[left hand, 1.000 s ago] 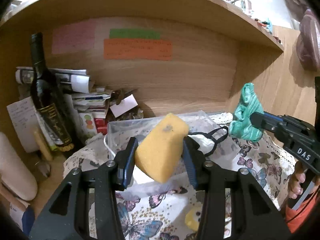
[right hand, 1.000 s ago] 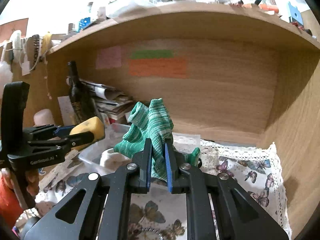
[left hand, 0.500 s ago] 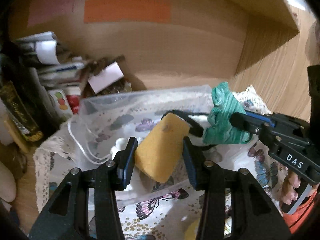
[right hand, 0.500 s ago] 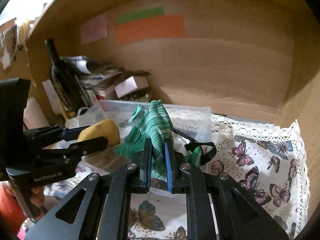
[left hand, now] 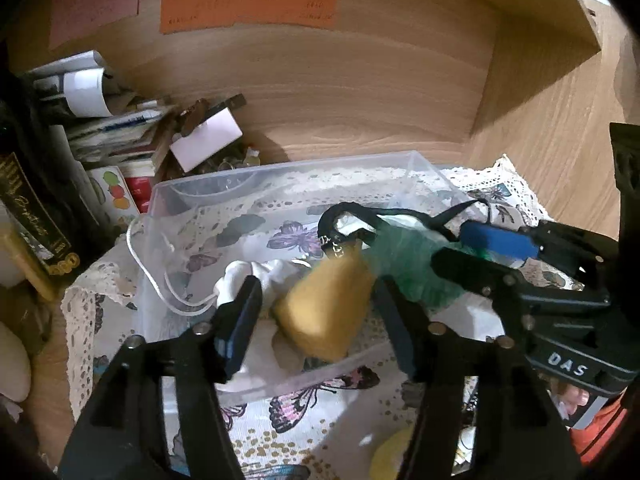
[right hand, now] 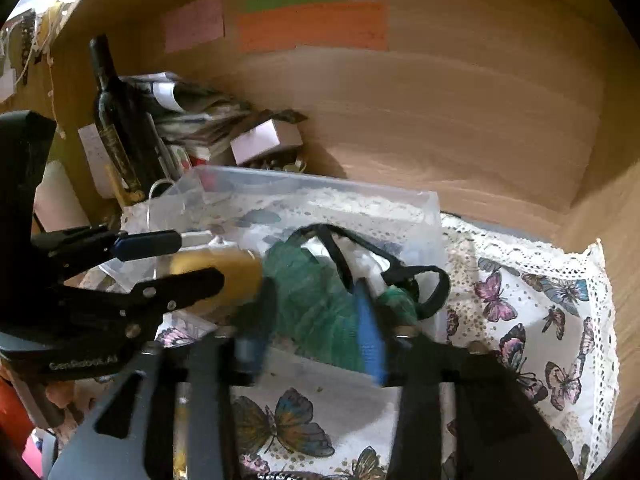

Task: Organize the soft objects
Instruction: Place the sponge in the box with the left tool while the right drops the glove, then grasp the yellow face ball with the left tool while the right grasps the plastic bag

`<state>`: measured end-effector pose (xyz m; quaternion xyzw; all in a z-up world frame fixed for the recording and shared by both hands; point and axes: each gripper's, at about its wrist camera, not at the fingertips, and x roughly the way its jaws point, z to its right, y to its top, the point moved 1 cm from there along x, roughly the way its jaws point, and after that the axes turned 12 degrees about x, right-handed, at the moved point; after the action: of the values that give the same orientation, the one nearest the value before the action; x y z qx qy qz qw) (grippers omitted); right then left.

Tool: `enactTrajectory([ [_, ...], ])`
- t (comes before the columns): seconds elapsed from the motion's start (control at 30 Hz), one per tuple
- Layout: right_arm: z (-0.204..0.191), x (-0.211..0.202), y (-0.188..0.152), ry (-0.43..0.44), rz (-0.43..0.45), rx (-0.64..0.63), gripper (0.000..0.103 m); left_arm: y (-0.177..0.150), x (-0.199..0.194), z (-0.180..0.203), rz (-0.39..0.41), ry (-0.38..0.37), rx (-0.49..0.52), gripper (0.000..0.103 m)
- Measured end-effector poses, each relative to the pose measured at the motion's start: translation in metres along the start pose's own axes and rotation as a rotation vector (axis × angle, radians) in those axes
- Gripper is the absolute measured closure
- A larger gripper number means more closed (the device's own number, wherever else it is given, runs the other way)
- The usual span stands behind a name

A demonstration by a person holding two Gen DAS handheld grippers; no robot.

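A clear plastic bin (left hand: 280, 168) (right hand: 312, 188) stands on the butterfly cloth and holds white soft items (left hand: 256, 276) and a black strap (left hand: 352, 212). My left gripper (left hand: 318, 308) has opened over the bin; the yellow sponge (left hand: 328, 312) (right hand: 216, 268) sits between its spread fingers, blurred, no longer pinched. My right gripper (right hand: 316, 336) has also opened; the green knitted cloth (right hand: 316, 296) (left hand: 412, 256) lies loose between its fingers inside the bin, beside the sponge.
A dark bottle (right hand: 116, 120) and a stack of papers and boxes (left hand: 120, 140) crowd the left back corner. Wooden walls close the alcove behind and right. A yellow soft thing (left hand: 388, 456) lies on the cloth (right hand: 540, 320) in front of the bin.
Both grippers moved down into the bin and opened. The sponge and the green cloth were released and are dropping among the bin's contents.
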<state>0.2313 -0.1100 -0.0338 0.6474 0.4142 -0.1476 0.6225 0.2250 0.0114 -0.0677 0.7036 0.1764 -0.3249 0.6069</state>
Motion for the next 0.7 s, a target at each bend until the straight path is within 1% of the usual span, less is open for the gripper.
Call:
enactTrajectory([
  [0.07, -0.002, -0.009, 0.001, -0.006, 0.029, -0.003, 0.051, 0.000, -0.006, 0.002, 0.011, 0.008, 0.006, 0.033],
  [0.2, -0.003, -0.029, 0.004, -0.007, 0.082, -0.010, 0.040, 0.001, -0.021, 0.006, 0.038, 0.032, 0.022, 0.032],
  [0.23, -0.004, -0.035, 0.005, -0.011, 0.098, -0.013, 0.039, 0.001, -0.024, 0.006, 0.043, 0.035, 0.024, 0.031],
  [0.27, -0.004, -0.041, 0.006, -0.012, 0.112, -0.015, 0.039, 0.002, -0.029, 0.007, 0.050, 0.037, 0.025, 0.025],
  [0.33, -0.005, -0.053, 0.006, -0.001, 0.134, -0.013, 0.039, 0.002, -0.037, 0.008, 0.063, 0.040, 0.026, 0.019],
  [0.43, -0.006, -0.070, 0.004, 0.012, 0.166, -0.008, 0.039, 0.000, -0.053, 0.009, 0.099, 0.061, 0.029, 0.019],
  [0.5, -0.006, -0.080, 0.001, 0.019, 0.183, -0.007, 0.038, -0.001, -0.061, 0.010, 0.109, 0.069, 0.038, 0.018],
  [0.53, -0.007, -0.085, -0.002, 0.020, 0.192, -0.007, 0.038, -0.002, -0.066, 0.011, 0.115, 0.069, 0.041, 0.013],
  [0.57, -0.006, -0.089, -0.004, 0.019, 0.199, -0.008, 0.037, -0.004, -0.071, 0.012, 0.121, 0.069, 0.043, 0.005],
  [0.6, -0.006, -0.093, -0.007, 0.019, 0.207, -0.008, 0.032, -0.006, -0.074, 0.012, 0.124, 0.070, 0.043, 0.003],
  [0.63, -0.005, -0.097, -0.010, 0.023, 0.217, -0.007, 0.030, -0.008, -0.078, 0.013, 0.117, 0.064, 0.041, 0.003],
  [0.7, -0.003, -0.103, -0.018, 0.025, 0.222, -0.003, 0.028, -0.013, -0.087, 0.012, 0.137, 0.071, 0.035, 0.003],
])
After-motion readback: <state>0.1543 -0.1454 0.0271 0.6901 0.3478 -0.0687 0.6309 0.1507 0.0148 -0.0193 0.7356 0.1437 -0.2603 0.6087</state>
